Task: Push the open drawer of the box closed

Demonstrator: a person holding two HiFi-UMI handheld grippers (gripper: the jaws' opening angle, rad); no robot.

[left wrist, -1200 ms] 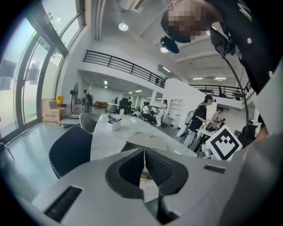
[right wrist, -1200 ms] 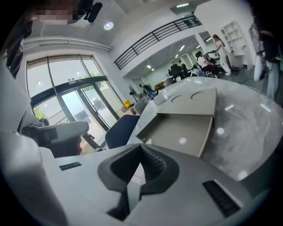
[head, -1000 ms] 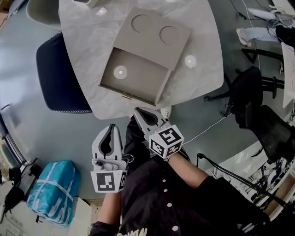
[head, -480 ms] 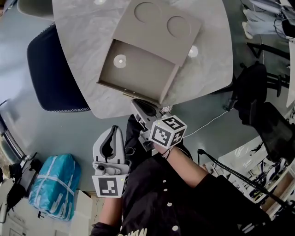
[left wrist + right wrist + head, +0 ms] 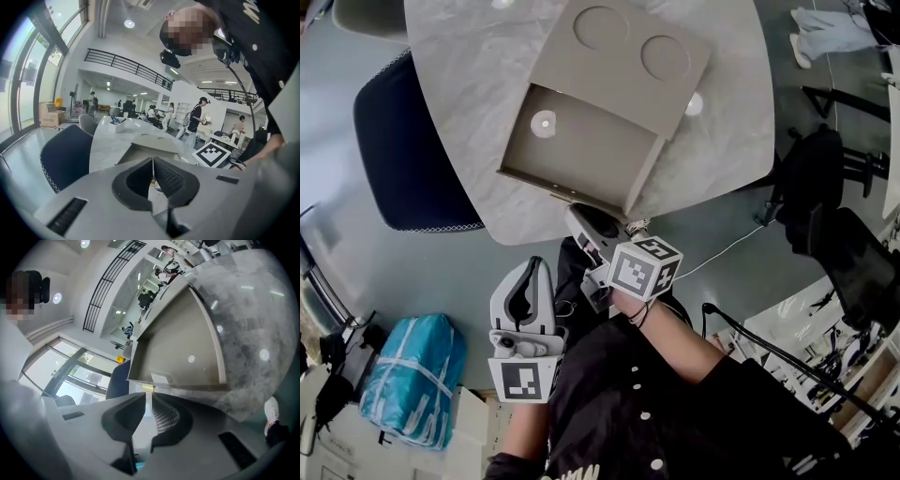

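In the head view the box [image 5: 619,56] lies on the table [image 5: 459,122], its drawer [image 5: 581,150] pulled out toward the near edge, slide axis running back into the box, the right gripper [image 5: 577,216] at its front. The left gripper view shows the left gripper [image 5: 152,162] clear of the table, fingers pressed together, empty. The right gripper view shows fingers likewise together by the handle [image 5: 147,388]; a skewed push could jam the drawer or shove the box.

Jaws together on both, the right hand-held gripper [image 5: 577,214] sits farther forward than the left hand-held gripper [image 5: 529,264].
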